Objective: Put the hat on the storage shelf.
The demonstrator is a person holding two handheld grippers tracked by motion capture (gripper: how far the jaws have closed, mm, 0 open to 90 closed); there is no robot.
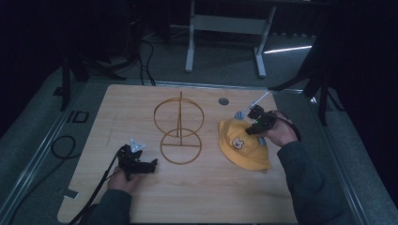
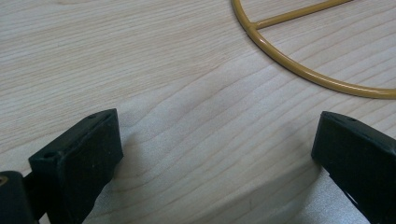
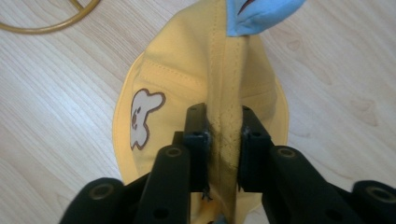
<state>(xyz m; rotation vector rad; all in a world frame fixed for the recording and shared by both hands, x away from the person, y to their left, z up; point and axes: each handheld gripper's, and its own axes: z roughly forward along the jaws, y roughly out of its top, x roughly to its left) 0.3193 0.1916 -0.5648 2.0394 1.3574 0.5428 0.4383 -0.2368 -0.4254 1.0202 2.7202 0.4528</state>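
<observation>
A yellow hat with a cartoon patch lies on the wooden table at the right. My right gripper is shut on it. In the right gripper view the jaws pinch a raised fold of the hat between the pads, right gripper. A blue tag sits at the hat's far end. A gold wire stand with two rings stands mid-table. My left gripper rests open on the table near the stand's lower ring, left gripper, with nothing between its jaws.
A round grommet hole sits near the table's far edge. Cables lie on the floor at the left. A white desk frame stands beyond the table. The table's front edge is close to the person's forearms.
</observation>
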